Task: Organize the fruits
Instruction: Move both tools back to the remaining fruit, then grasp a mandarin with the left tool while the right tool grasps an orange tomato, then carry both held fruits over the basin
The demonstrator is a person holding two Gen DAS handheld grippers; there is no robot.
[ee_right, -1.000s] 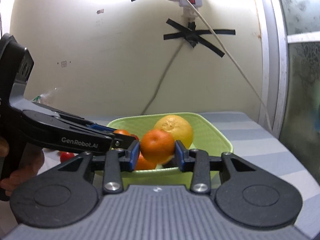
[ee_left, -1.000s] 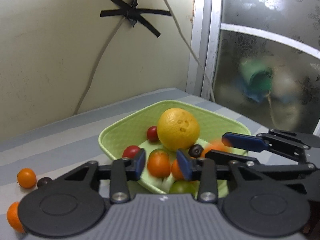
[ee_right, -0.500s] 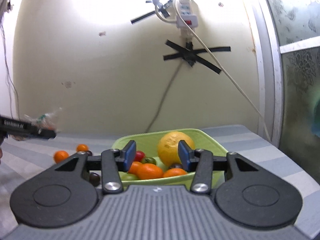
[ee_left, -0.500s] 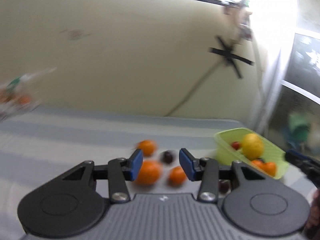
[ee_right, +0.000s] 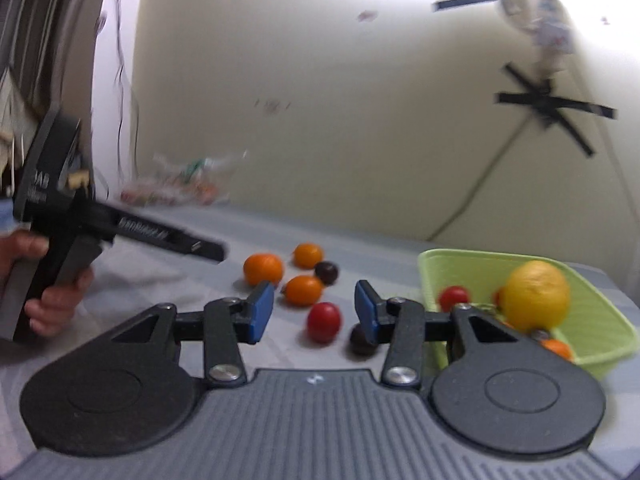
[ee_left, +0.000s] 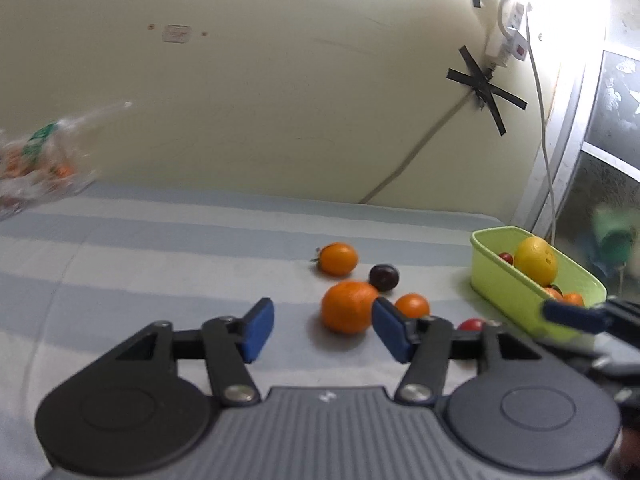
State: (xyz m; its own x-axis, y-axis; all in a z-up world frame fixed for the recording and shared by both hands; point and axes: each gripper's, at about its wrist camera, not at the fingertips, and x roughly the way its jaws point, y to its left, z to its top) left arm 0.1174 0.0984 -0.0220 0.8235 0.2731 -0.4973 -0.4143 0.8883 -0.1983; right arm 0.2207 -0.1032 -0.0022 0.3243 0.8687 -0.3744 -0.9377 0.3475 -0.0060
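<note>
Left tongs (ee_left: pixel 322 326), bottom centre of the left view: blue pads spread wide, nothing between them. A second ago they sat narrower over the green basket; they have since swung out to the loose fruit on the striped bench (ee_left: pixel 160 248).

Just past the pads: large orange (ee_left: pixel 349 306), centre frame, closest pick, partly behind the right pad. Small orange tomato (ee_left: pixel 412 305) and red cherry tomato (ee_left: pixel 471 324) to its right. Behind: dark plum-coloured fruit (ee_left: pixel 384 277), then another orange tomato (ee_left: pixel 338 258).

Right tongs (ee_right: pixel 315 310): pads wide apart, empty. A second ago they gripped an orange at the basket; it is gone from them, presumably dropped in. Red tomato (ee_right: pixel 324 322) lies in line between the pads, dark fruit (ee_right: pixel 362 340) beside the right pad.

Green basket (ee_left: pixel 504 280), right edge of the left view: holds a yellow citrus (ee_left: pixel 535 261) and small fruits.

Upper left, far: blurred clear bag (ee_left: pixel 36 160) by the wall.

Judgement: one delivery done, both tongs free, about six fruits on the bench left to collect.
</note>
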